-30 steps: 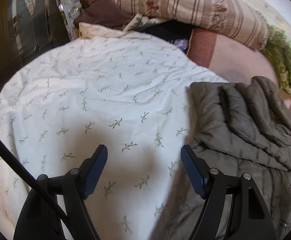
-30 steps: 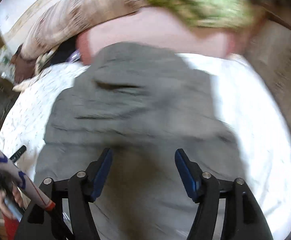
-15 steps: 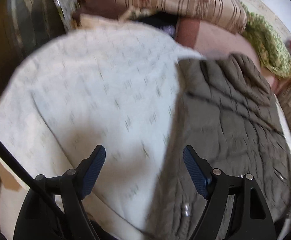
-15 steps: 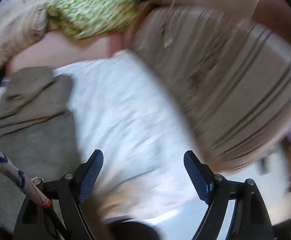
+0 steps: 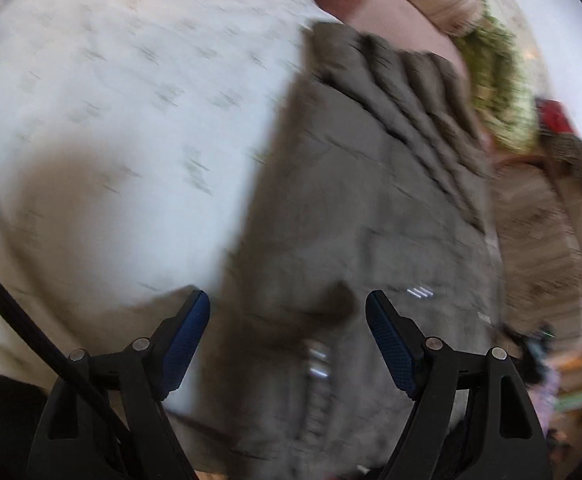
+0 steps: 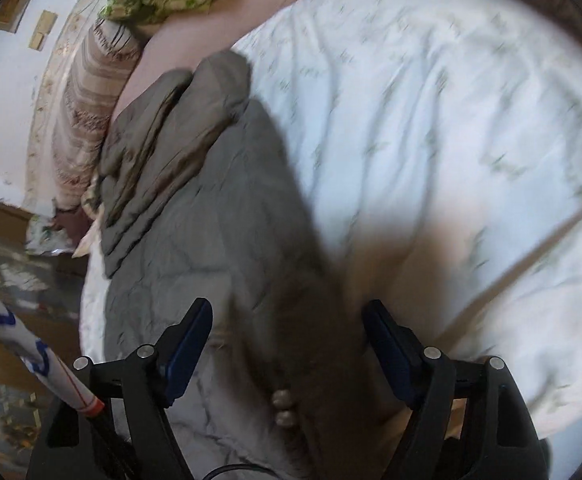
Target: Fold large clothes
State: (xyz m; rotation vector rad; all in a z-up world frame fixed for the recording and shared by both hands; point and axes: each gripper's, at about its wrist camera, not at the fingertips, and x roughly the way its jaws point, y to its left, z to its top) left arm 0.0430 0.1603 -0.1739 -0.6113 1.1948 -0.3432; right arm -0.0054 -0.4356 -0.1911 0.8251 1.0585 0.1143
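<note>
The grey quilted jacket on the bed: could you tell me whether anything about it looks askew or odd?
The grey quilted jacket lies partly folded on the white sheet, and its far end is bunched into uneven ridges rather than flat. Both frames are motion-blurred, so finer flaws cannot be judged.

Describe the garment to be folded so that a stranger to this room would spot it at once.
Start at the bed's white sheet with small leaf sprigs. On it, on the side nearer the striped pillow, lies the grey-brown quilted jacket. It is the only dark, puffy, stitched piece; the bedding around it is pale or patterned.
</note>
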